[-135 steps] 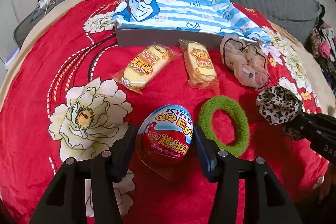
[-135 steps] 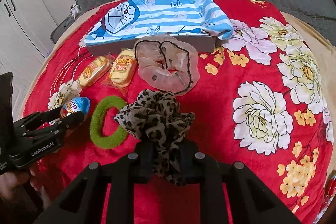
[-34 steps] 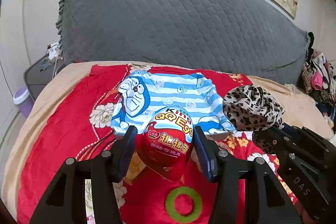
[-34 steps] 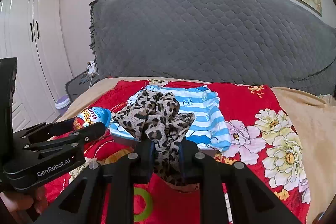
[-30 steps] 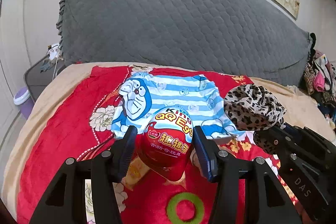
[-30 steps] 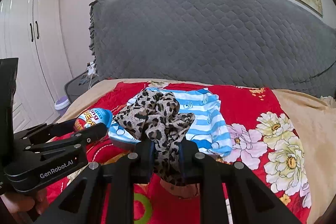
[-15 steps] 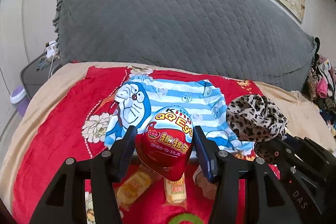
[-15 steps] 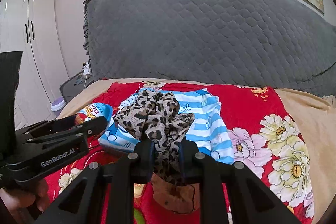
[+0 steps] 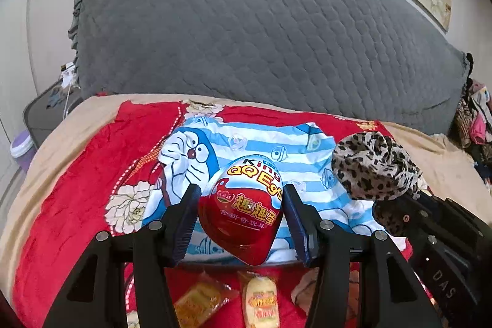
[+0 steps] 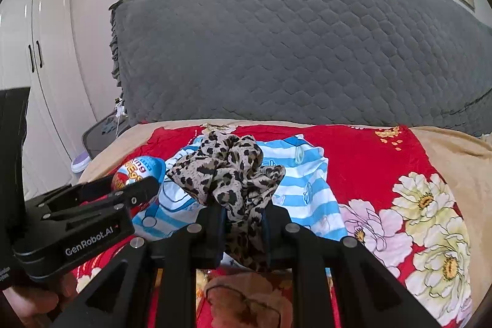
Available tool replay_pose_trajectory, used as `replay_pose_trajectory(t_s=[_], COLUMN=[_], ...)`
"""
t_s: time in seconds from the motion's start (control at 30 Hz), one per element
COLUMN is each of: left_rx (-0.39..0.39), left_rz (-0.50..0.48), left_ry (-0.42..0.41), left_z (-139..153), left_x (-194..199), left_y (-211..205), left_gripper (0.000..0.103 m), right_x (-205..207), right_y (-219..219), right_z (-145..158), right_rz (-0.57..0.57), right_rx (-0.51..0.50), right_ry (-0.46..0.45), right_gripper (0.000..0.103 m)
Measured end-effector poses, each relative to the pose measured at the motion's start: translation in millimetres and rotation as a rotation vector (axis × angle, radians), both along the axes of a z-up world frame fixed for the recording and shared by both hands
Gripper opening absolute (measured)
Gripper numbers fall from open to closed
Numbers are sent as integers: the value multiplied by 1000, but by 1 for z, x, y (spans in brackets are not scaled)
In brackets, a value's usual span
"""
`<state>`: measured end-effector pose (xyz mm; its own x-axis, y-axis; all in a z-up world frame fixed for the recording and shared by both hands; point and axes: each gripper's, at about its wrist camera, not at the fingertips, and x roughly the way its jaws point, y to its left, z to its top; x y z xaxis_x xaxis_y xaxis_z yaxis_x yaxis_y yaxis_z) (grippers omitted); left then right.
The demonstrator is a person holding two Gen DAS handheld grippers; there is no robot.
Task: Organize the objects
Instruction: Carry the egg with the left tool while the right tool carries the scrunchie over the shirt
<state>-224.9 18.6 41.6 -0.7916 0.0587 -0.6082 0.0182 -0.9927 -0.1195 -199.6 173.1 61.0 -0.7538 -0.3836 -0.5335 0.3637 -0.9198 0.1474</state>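
Below left gripper [image 9: 241, 215]: two snack packets [image 9: 203, 302]; one egg [image 9: 244, 205] clamped.

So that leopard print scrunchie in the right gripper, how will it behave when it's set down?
The leopard-print scrunchie looks floppy: its folds bulge and droop around the right gripper. It probably weighs little for its bulk. Being soft fabric, it likely slumps where dropped rather than rolling.

Leopard-print scrunchie [image 10: 227, 171], red-blue egg [image 9: 246, 205]
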Motion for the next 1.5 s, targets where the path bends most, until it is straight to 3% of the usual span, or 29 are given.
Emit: replay_pose_trajectory(t_s=[0.57,0.7,0.87,1.5], left_rx=[-13,-4,-54,-52], left_rz=[13,25,17,6], left_ry=[-48,-65,-75,-217], left_z=[-56,-69,-79,-120], left_x=[-80,-95,-114,-163], left_y=[-11,-14,-10,-16], left_gripper=[56,56,56,56], right_x=[-72,-90,-113,-173], right_y=[-8,-15,-27,-39], right_z=[-54,-63,-70,-109], right_rz=[-2,6,28,37], right_rx=[5,35,91,169], right_ry=[-66,-93,-116,-284], right_gripper=[20,20,20,20])
